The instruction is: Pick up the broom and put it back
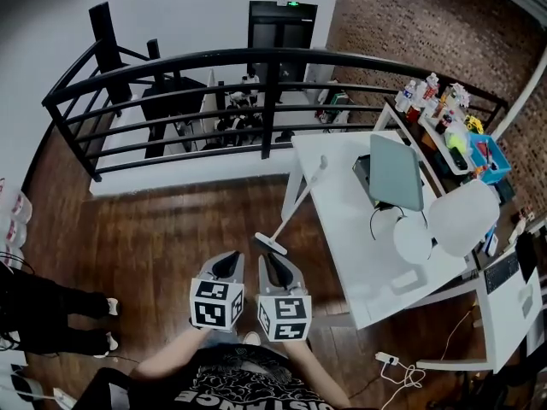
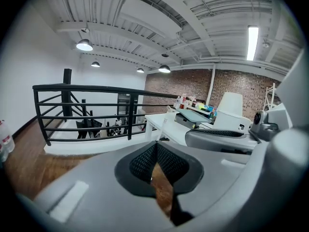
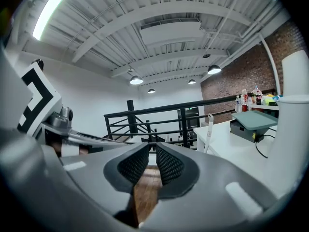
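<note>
Mezzanine: wood floor (image 1: pixel 162 237), black railing (image 1: pixel 197 58) behind, brick wall to the right.

White table (image 1: pixel 342 229) is standing on the right. The broom (image 1: pixel 298 201) is leaning against its near-left edge. Its head is resting on the floor and its handle is slanting up and away to the table corner.

Left gripper (image 1: pixel 229 264) and right gripper (image 1: pixel 275 263) are hovering side by side, both pointing forward at the broom.
- Left: fingers are closing tip to tip, empty.
- Right: fingers are sitting a narrow slit apart, nothing between.

The broom head is lying just ahead of the right gripper. Right looks nearer, and the handle is rising ahead and to its right.
</note>
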The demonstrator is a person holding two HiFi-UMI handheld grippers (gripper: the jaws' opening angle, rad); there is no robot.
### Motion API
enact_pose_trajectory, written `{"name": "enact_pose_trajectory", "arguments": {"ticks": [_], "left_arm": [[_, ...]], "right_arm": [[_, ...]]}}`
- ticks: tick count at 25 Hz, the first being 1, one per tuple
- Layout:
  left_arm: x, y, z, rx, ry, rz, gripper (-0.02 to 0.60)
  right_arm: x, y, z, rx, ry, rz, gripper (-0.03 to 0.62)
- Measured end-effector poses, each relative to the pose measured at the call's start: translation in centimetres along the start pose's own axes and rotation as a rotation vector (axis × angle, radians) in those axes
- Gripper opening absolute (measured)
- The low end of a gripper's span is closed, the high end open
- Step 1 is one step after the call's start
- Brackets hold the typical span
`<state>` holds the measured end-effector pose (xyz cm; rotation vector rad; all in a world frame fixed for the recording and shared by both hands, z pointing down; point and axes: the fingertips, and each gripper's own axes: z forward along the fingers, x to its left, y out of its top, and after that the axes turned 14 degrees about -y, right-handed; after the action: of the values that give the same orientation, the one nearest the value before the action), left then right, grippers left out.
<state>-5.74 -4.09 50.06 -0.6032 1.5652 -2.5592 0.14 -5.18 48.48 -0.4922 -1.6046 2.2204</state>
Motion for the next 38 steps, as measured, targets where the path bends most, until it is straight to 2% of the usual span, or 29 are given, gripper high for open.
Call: {"name": "enact_pose_trajectory", "arguments": {"ticks": [8,20,26,32,38], "left_arm": [[0.6,2.1,5.3,0.009,-0.065,0.023,0.005],[3.0,5.8,14.7,0.075,-0.192,0.044,0.005],[4.4,7.9,18.0,0.098,-0.26,0.059,0.005],[5.3,9.4,20.7,0.13,-0.335,0.085,0.005],[6.0,11.7,23.6,0.123,-0.404,0.126,0.005]], "right_arm": [[-3.0,1.0,3.8,-0.004,-0.054,0.007,0.032],[-8.1,2.5,12.0,0.027,-0.183,0.05,0.032],[-11.7,2.9,16.4,0.043,-0.288,0.107,0.073],[-14.5,2.9,20.3,0.069,-0.392,0.135,0.078],[-17.8,2.5,23.4,0.058,-0.491,0.205,0.115]]}}
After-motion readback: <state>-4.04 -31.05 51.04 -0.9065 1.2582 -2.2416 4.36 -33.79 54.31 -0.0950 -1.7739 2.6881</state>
